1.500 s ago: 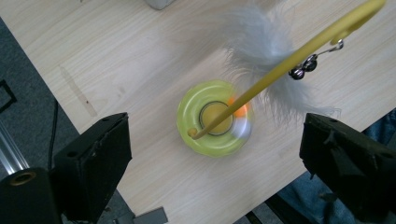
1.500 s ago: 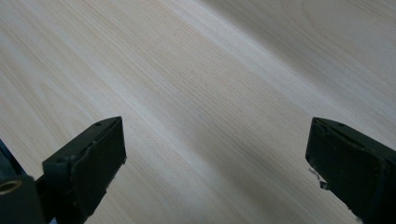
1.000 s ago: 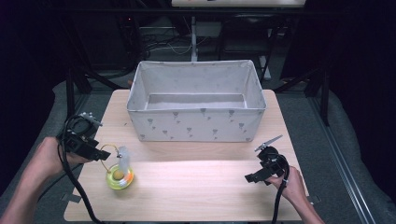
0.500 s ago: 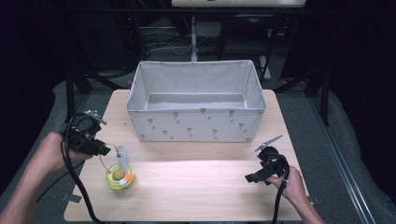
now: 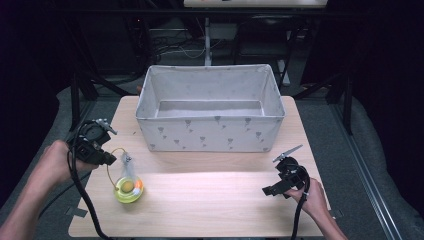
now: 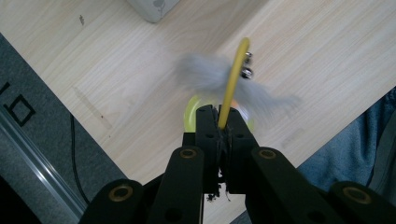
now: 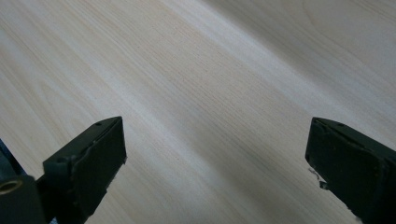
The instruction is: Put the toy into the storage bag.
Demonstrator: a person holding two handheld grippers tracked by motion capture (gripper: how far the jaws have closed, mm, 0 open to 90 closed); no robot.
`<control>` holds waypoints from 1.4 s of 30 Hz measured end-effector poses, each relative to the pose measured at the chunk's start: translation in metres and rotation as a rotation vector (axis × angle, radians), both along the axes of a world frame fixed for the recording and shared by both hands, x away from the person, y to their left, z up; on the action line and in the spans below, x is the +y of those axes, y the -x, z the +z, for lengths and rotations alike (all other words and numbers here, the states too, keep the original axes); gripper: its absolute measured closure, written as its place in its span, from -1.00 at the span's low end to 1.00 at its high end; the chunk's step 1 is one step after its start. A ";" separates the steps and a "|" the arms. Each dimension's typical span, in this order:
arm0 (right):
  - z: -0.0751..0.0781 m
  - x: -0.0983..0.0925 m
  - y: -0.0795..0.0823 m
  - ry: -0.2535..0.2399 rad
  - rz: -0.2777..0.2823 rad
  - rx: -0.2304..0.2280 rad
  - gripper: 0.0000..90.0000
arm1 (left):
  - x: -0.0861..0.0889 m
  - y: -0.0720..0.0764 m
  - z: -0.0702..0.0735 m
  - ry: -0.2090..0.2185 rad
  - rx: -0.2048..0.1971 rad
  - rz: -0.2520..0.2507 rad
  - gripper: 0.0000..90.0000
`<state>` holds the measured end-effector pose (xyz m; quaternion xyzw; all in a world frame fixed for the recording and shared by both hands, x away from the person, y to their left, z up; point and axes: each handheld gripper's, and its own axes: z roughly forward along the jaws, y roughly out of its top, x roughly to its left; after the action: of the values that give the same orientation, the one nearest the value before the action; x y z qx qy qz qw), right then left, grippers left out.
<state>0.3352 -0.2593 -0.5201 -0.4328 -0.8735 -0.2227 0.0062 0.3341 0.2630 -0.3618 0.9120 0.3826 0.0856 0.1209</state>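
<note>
A yellow-green round toy with an orange ball inside lies on the wooden table at the front left. A thin yellow cord loop and a grey fluffy tuft rise from it. My left gripper is shut on the yellow cord, just left of and above the toy; the grey tuft hangs blurred beyond the jaws. My right gripper stands open over bare wood at the front right, its fingers wide apart with nothing between them.
A large grey fabric bin with a small printed pattern stands open at the back middle of the table. Its corner shows in the left gripper view. Dark floor and metal frame legs surround the table.
My left gripper has moved right and slightly toward the toy with the cord in it; the tuft has shifted with it. The right gripper has stayed put.
</note>
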 end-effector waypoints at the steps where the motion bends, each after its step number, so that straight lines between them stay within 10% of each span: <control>1: 0.000 0.000 0.000 0.000 -0.001 0.000 -0.89 | -0.001 0.000 0.000 -0.007 0.001 0.000 0.94; 42: -0.002 0.000 0.001 -0.023 -0.029 -0.010 -0.89 | -0.020 -0.006 0.041 -0.112 -0.001 -0.034 0.95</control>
<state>0.3337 -0.2590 -0.5219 -0.4442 -0.8645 -0.2350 0.0039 0.3397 0.2429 -0.3207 0.9237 0.3615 0.1052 0.0711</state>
